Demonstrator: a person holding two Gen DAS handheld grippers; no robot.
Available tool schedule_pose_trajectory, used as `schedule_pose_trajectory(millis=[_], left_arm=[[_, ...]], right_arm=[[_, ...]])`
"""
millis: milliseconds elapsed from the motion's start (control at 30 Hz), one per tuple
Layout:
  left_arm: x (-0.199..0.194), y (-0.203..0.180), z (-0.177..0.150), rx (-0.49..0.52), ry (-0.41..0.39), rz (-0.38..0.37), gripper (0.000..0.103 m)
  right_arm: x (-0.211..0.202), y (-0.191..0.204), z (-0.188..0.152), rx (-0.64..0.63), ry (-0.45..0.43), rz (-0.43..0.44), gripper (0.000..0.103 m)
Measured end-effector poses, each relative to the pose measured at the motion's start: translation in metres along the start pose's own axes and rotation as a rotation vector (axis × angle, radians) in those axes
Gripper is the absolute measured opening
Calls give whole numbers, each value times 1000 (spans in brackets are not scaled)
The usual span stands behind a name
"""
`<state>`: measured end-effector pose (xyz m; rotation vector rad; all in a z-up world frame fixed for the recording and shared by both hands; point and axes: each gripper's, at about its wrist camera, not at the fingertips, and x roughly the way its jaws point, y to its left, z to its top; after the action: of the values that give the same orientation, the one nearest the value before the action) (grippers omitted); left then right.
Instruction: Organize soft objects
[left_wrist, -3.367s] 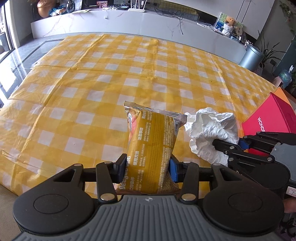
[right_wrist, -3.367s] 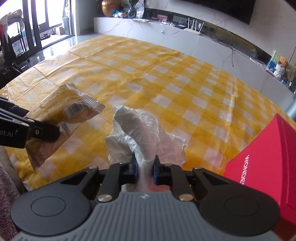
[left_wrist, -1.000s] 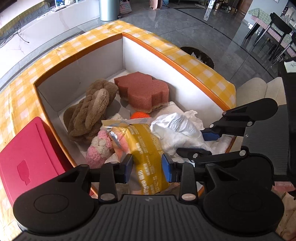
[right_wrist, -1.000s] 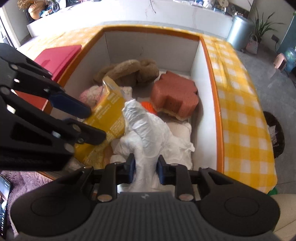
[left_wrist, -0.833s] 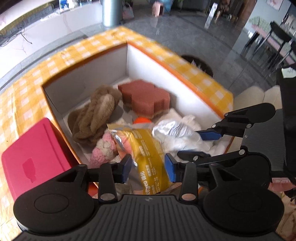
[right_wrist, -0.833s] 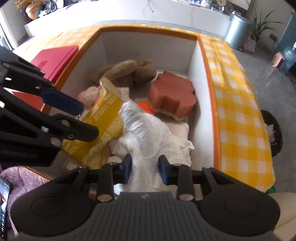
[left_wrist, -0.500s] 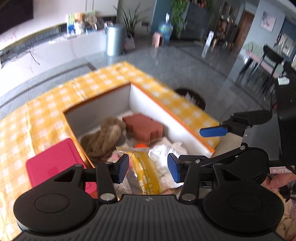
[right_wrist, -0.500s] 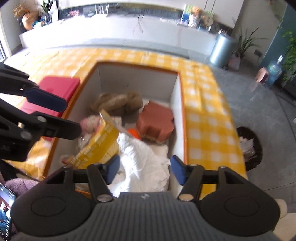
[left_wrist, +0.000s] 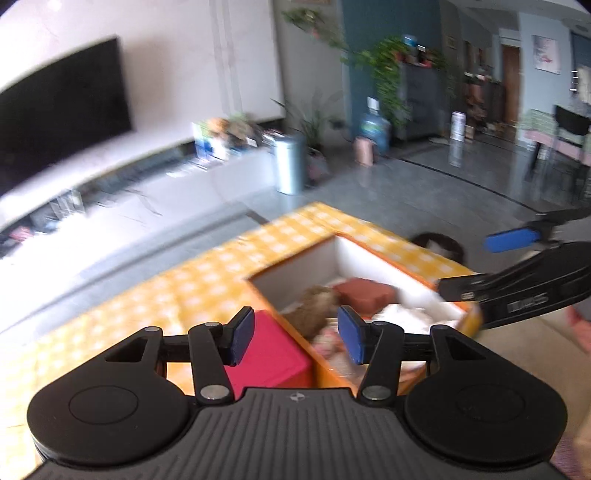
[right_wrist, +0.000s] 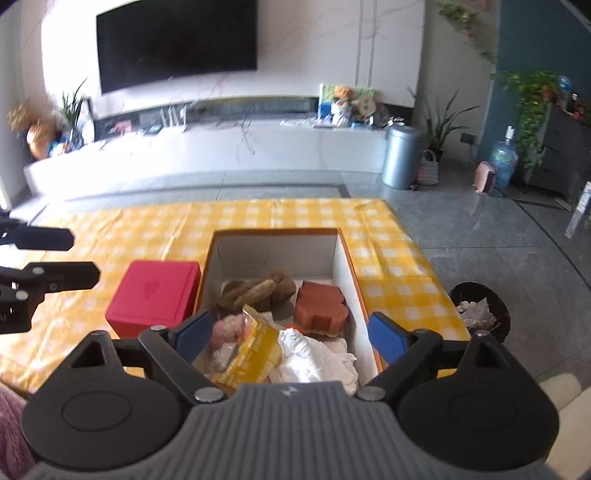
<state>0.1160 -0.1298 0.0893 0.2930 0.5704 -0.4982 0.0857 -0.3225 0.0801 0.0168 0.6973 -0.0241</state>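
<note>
- Showing the box (right_wrist: 345, 266) on the checked worktop (right_wrist: 147, 229), with the soft things lying inside it: a yellow packet (right_wrist: 255, 349) and a crumpled white cloth (right_wrist: 314, 356) at the near end, a pink knitted piece (right_wrist: 229, 328) beside the packet, a brown plush piece (right_wrist: 255, 290) and a red-brown sponge (right_wrist: 319, 306) toward the far wall.
- Packet: judged light and crinkly, with a slick film that may slip; best taken across its flat body or by a sealed end.
- Cloth: judged very light and limp; a pinch on any raised fold should lift it, though it will sag and trail.
- Sponge and plush: judged light and springy, yielding under pressure; take them across the middle and squeeze only gently.
- Right tongs (right_wrist: 291, 332): spread wide, holding nothing and touching nothing, poised above the near end of the box.
- Left tongs (left_wrist: 295, 334): likewise spread wide and empty, above the near corner of the box; this view is blurred, so finer detail cannot be told.
- Red lid (right_wrist: 155, 295): lying on the worktop just beside the box, on its left.
- Judged state: the soft things are all in the box; fitting the lid may be what is left.
</note>
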Motion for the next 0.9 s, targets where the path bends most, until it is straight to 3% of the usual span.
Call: schedule_pose_trajectory(millis=[133,367,467,600,900], left_arm=[[-22,10,-19,-43,-44,55,60],[-46,15,-55,-76,-49,219,76],[-55,20,-69,-130,-67,225,84],[-49,20,-87,-165,-47,242,86],[-35,8,-133,-207,53,228,87]], right_arm=[[-19,13,-16,68,-20,21,95],[-39,47,-65,115,-67,-40,95],[-42,62,-86,92,-106,-71,95],[-38,78,-110,46,-144,-160,95],[-24,84,-143,50,-157,-184,95]])
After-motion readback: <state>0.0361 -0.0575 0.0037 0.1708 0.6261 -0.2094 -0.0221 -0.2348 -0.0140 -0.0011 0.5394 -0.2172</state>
